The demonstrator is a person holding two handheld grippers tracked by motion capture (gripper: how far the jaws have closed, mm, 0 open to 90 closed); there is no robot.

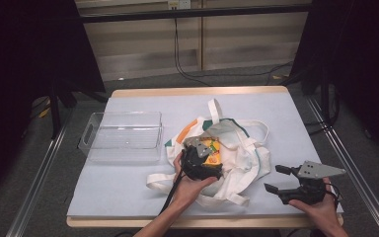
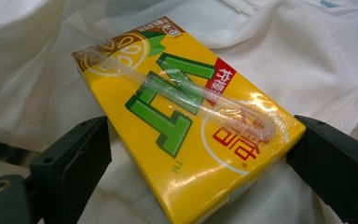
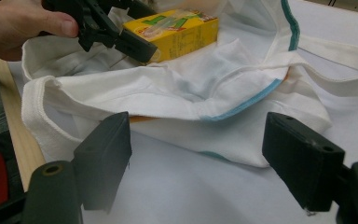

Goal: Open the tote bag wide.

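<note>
Left gripper view puts the yellow juice carton (image 2: 186, 126) mid-frame on the white tote bag (image 2: 307, 56), bracketed by the left gripper (image 2: 198, 158) though contact is unclear, so lifting it out to the empty clear tray (image 1: 123, 138) likely remains, with the right gripper (image 1: 279, 178) idle, open, lower right.

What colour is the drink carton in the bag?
Yellow with green letters and a red patch; the drink carton shows best in the left gripper view.

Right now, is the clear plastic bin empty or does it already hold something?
Empty: the clear bin shows only its ribbed floor in the high view. The yellow drink carton is in the tote bag.
</note>
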